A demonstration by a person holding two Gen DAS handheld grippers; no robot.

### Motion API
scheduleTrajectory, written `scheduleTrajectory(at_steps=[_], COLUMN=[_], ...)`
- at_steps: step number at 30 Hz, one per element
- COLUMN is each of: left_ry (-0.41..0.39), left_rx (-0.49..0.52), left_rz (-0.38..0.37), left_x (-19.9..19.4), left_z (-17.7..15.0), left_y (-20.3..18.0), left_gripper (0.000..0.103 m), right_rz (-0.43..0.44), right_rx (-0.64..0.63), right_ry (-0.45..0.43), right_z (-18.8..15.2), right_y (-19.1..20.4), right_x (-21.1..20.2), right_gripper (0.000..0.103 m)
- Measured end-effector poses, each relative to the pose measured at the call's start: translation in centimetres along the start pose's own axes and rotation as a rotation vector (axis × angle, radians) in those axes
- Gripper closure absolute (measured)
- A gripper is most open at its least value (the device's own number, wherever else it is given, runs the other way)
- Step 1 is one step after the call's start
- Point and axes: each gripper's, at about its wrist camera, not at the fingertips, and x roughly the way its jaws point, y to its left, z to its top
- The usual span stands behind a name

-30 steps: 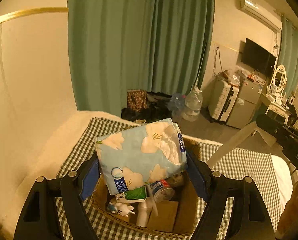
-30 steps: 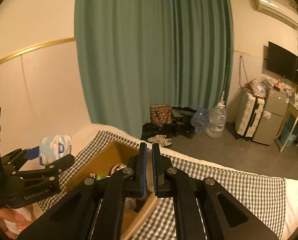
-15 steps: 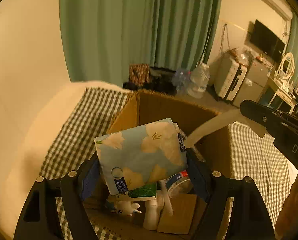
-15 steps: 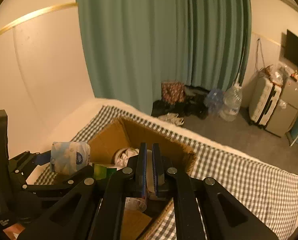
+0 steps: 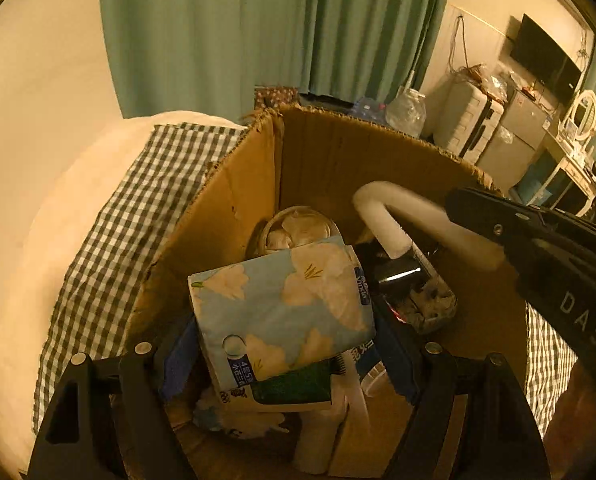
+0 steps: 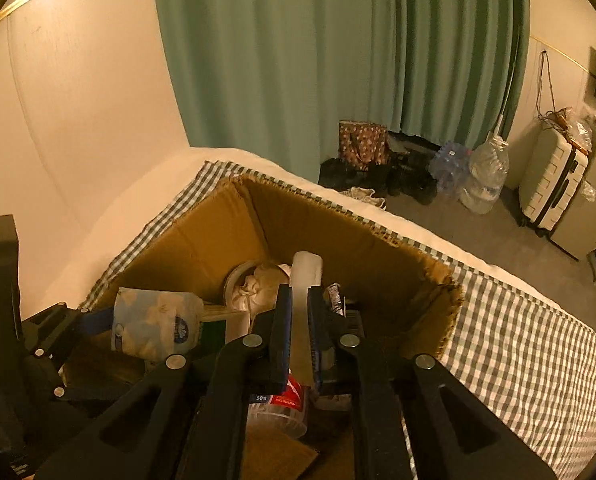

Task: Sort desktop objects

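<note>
My left tongs [image 5: 284, 354] pinch a floral tissue pack [image 5: 282, 312] over the cardboard box [image 5: 226, 216]; my right tongs [image 6: 298, 330], marked "DAS", are opening around a white tube [image 6: 303, 300].

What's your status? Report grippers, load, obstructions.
Left gripper clamped on tissue pack, over cardboard box. Right gripper pinching a flat white piece, jaws easing open. Box already cluttered underneath.

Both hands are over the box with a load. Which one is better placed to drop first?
Probably right. Its gripper has the white tube well inside the box, above the clutter. The left gripper holds the tissue pack near the box's side.
</note>
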Motion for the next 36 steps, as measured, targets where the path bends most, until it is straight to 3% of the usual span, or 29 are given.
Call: scheduleTrajectory(at_steps=[4, 6, 7, 21, 27, 34, 36], left_ry=[-0.018, -0.019, -0.023, -0.133, -0.216, -0.309, -0.333], left_rx=[0.016, 0.017, 0.016, -0.008, -0.016, -0.023, -0.019], left_rz=[0.009, 0.013, 0.014, 0.016, 0.025, 0.021, 0.026], left_x=[-0.6, -0.8, -0.9, -7.7, -12.2, -17.2, -18.5], left_z=[-0.1, -0.1, -0.1, 1.1, 1.8, 1.4, 1.1], left_y=[-0.2, -0.3, -0.2, -0.8, -1.5, -2.6, -3.0], left_gripper=[0.020, 0.020, 0.020, 0.010, 0.001, 0.000, 0.000], right_rz=[-0.011, -0.026, -0.028, -0.049, -0.056, -0.106, -0.120], right_rx=[-0.005, 0.008, 0.014, 0.073, 0.100, 0.086, 0.085], right_ry=[-0.005, -0.024, -0.039, -0.179, -0.243, -0.339, -0.375], right_z=[-0.1, 0.1, 0.2, 2.2, 2.1, 0.9, 0.4], right_y=[0.1, 0.0, 0.0, -0.1, 0.0, 0.0, -0.2], right_x=[0.1, -0.5, -0.8, -8.8, -13.1, -18.9, -20.5], right_gripper=[0.089, 0.065, 0.060, 0.049, 0.028, 0.000, 0.000])
